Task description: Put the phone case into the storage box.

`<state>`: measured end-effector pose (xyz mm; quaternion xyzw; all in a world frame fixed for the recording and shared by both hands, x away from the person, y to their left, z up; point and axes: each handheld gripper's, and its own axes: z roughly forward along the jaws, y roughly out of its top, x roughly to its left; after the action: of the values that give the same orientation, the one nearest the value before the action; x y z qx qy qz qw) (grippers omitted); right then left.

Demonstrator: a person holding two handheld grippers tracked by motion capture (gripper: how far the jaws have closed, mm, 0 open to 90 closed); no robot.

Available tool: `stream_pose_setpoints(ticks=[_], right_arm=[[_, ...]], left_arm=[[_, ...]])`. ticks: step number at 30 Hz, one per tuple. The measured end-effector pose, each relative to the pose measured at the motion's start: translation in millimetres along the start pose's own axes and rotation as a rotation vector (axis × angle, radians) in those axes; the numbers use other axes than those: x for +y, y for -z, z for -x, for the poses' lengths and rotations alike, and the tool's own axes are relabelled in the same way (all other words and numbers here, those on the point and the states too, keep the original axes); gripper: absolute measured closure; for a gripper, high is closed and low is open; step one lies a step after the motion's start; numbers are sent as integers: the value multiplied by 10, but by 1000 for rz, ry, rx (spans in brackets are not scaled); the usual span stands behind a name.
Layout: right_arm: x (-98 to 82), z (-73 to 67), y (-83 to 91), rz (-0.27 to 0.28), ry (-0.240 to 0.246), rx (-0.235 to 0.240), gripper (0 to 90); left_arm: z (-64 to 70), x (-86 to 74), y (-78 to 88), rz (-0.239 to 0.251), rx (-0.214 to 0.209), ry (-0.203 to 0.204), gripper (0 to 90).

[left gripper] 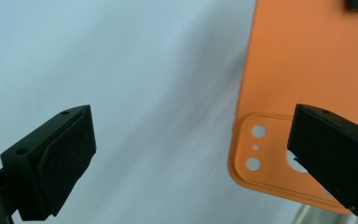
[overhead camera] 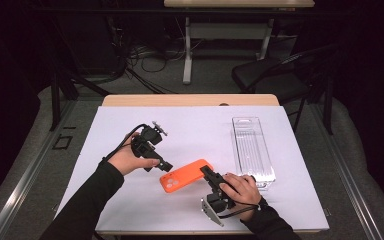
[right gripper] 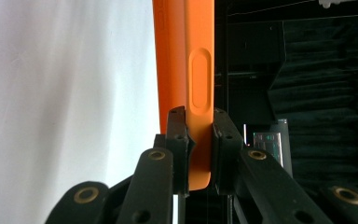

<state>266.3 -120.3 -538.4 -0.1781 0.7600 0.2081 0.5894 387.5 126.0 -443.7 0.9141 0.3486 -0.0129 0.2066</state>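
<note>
An orange phone case point(overhead camera: 184, 175) is held over the white table cover near the front middle, back side up with its camera cutout toward the front left. My right gripper point(overhead camera: 206, 173) is shut on the case's right long edge; in the right gripper view the orange phone case point(right gripper: 189, 70) runs edge-on between the two jaws of my right gripper point(right gripper: 198, 140), which pinch it just below its side button. My left gripper point(overhead camera: 166, 165) stands open by the case's left corner. In the left gripper view the orange phone case point(left gripper: 303, 70) lies ahead, one jaw over its camera cutout, with my left gripper point(left gripper: 191, 154) wide apart.
A clear plastic tray point(overhead camera: 252, 150) lies lengthwise on the right part of the white cover point(overhead camera: 130, 200). Beyond the table's far wooden edge point(overhead camera: 190, 100) stand a black chair point(overhead camera: 275, 75), cables and another desk's legs. Dark room all round.
</note>
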Motion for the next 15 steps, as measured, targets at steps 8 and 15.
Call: stream_pose_setpoints(ticks=[8, 15], right_arm=[[-4, 0, 1, 6, -16, 4, 807], [-23, 11, 6, 2, -27, 13, 807]], left_arm=[[-115, -163, -36, 63, 24, 54, 20], [-188, -351, -30, 124, 38, 106, 69]])
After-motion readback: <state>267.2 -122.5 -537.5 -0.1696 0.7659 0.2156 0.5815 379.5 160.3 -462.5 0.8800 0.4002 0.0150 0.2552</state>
